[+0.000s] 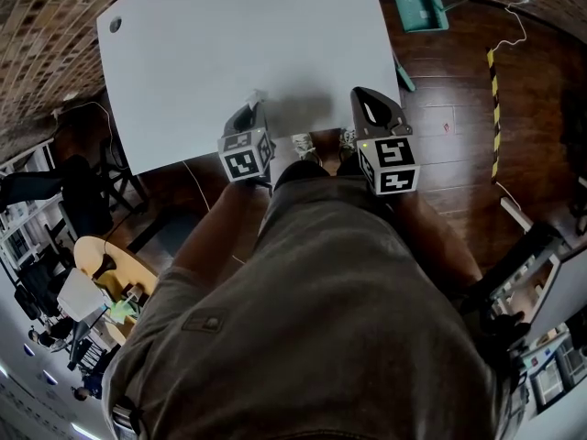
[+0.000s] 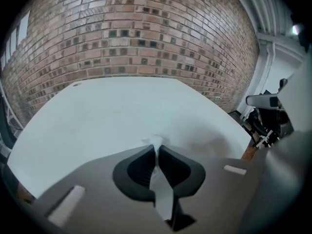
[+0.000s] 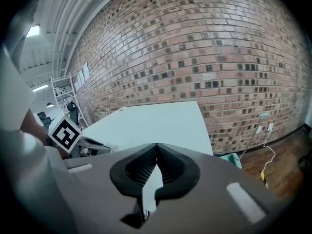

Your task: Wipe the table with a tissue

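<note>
The white table [image 1: 238, 35] fills the top of the head view and lies ahead in both gripper views [image 2: 122, 111] [image 3: 161, 118]. My left gripper [image 1: 255, 108] hovers over the table's near edge and is shut on a white tissue [image 1: 258, 95]. In the left gripper view the tissue [image 2: 161, 184] runs as a strip between the closed jaws [image 2: 157, 149], with a crumpled tuft sticking out past the tips. My right gripper [image 1: 360, 95] is beside it to the right, also at the near edge, shut with nothing held [image 3: 157, 146].
The table has a dark round hole [image 1: 115, 25] near its far left corner. A teal dustpan [image 1: 422, 10] and yellow-black floor tape [image 1: 492, 108] lie on the wooden floor to the right. A brick wall [image 2: 146, 38] stands behind the table. A round wooden table [image 1: 105, 269] is at the left.
</note>
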Tool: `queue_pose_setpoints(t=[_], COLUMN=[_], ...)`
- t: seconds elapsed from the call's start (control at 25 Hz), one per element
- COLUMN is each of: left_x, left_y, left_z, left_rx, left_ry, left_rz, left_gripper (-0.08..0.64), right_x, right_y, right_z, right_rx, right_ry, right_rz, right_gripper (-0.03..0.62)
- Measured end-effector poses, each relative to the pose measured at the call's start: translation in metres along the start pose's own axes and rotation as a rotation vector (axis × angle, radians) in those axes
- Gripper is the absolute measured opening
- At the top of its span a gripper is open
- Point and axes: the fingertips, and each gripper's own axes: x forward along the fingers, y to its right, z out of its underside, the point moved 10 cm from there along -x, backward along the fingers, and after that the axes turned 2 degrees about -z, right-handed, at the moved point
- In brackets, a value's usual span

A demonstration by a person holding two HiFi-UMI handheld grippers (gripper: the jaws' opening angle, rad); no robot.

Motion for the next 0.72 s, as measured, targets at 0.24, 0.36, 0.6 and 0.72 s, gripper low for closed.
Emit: queue_pose_setpoints(t=[0.24, 0.36, 0.6, 0.72], left_x=[0.002, 0.004, 0.003, 0.001], left_y=[0.022, 0.035, 0.04, 0.035], left_z=[0.002, 0.001, 0.002, 0.003], left_rx=[0.04, 0.062, 0.065, 0.059], left_ry=[-0.011, -0.021, -0.024, -0.021], left_rz=[0.06, 0.092, 0.115, 0.104], left_gripper=[0.023, 0.023, 0.023, 0.023], right_x=[-0.004, -0.007, -0.007, -0.004], right_y=[0.002, 0.007, 0.005, 0.002], right_z=[-0.001, -0.002, -0.004, -0.005], right_rx=[0.003, 0.002, -0.015, -0.027], right_ry=[0.008, 0.011, 0.007, 0.0], right_rz=[0.007, 0.012, 0.006, -0.009], right_gripper=[0.014, 0.014, 0.014, 0.014])
